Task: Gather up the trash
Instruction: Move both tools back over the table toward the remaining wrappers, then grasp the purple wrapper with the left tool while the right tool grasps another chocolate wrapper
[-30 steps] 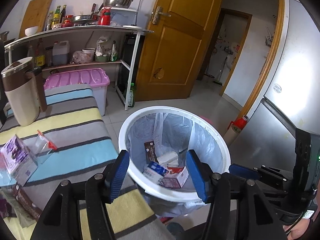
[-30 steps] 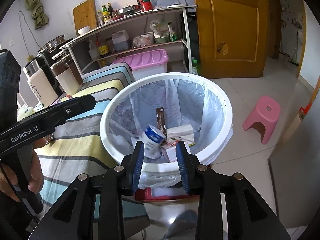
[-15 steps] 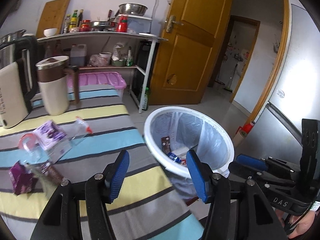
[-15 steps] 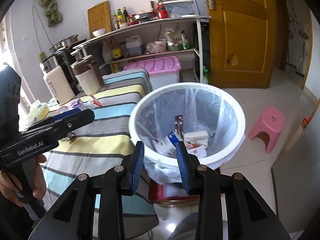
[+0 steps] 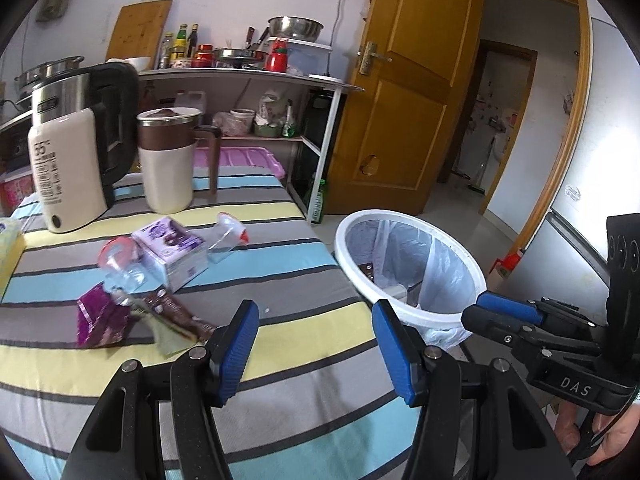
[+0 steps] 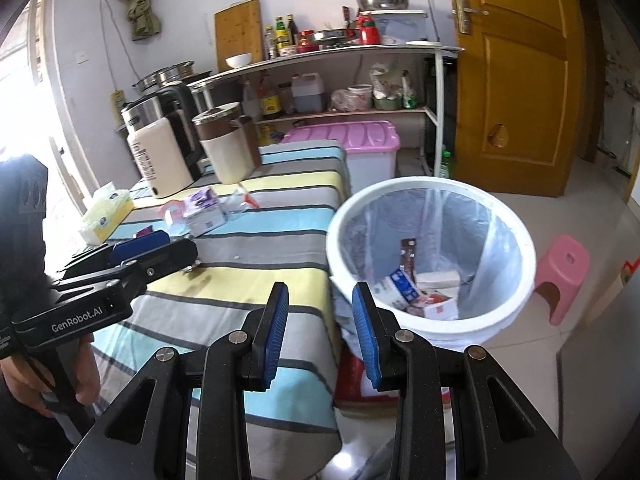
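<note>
Trash lies on the striped table [image 5: 304, 364]: a purple carton [image 5: 172, 252], a clear plastic bottle [image 5: 120, 264], a clear wrapper with a red tip [image 5: 226, 232], a magenta packet [image 5: 100, 316] and a brown wrapper [image 5: 176, 316]. The white bin [image 5: 460, 308] with a clear liner stands off the table's right end and holds cartons [image 6: 404, 288]. My left gripper [image 5: 314, 348] is open and empty above the table, to the right of the trash. My right gripper [image 6: 320, 312] is open and empty at the bin's [image 6: 508, 320] near-left rim, by the table edge.
A kettle [image 5: 72, 152] and a brown-lidded jug [image 5: 168, 160] stand at the table's far end. A tissue box [image 6: 106, 216] is at its left. A pink storage box [image 6: 360, 148], a shelf of kitchenware, a pink stool [image 6: 564, 272] and a wooden door lie beyond.
My left gripper swung left from over the bin to above the table, bringing the trash pile into view. My right gripper drew back and left from the bin. Both stayed open.
</note>
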Available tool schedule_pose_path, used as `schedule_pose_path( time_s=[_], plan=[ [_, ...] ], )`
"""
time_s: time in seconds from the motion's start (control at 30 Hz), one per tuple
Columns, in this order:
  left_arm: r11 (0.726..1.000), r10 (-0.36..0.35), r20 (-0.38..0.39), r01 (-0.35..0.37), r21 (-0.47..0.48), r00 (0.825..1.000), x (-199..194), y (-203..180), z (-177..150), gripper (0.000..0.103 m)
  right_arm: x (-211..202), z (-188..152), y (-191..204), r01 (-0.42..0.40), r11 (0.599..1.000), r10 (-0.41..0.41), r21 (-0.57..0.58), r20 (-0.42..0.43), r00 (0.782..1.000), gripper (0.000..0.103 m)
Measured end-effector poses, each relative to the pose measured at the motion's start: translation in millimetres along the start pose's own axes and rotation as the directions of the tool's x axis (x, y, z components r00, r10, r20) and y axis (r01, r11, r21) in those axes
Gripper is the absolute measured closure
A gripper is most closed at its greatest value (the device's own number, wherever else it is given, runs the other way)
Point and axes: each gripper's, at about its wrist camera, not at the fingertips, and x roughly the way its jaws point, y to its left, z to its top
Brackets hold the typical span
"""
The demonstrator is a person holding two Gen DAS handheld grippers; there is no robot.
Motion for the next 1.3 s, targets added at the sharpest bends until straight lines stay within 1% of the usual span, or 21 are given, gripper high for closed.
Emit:
schedule_pose_path(
  time_s=[0.4,0.63,0.87,1.1,1.3],
  plan=[
    [0.995,0.08,0.005,-0.079,-0.056,0.997,-23.3,38.4,-16.5,0.044,16.0,-1.2,32.6,-0.09,0.995,0.089,-0.053,-0.021,0.996,0.068],
    [0.984,0.148,0.011,-0.146,-0.097,0.989,-34.3,67.9,-18.9,0.044,32.6,1.2,51.4,-0.127,0.988,0.122,-0.091,-0.057,0.991,0.068],
    [0.971,0.202,0.013,-0.199,-0.131,0.979,-39.8,95.2,-18.4,0.044,51.2,3.9,67.3,-0.156,0.981,0.145,-0.12,-0.093,0.985,0.068],
    [0.956,0.243,-0.004,-0.24,-0.165,0.97,-34.2,121.6,-18.0,0.044,70.8,8.7,81.1,-0.187,0.971,0.169,-0.147,-0.127,0.978,0.068],
    [0.952,0.256,-0.032,-0.258,-0.162,0.966,-20.7,137.9,-13.9,0.044,90.9,14.4,92.8,-0.217,0.963,0.192,-0.157,-0.162,0.968,0.068]
  ],
)
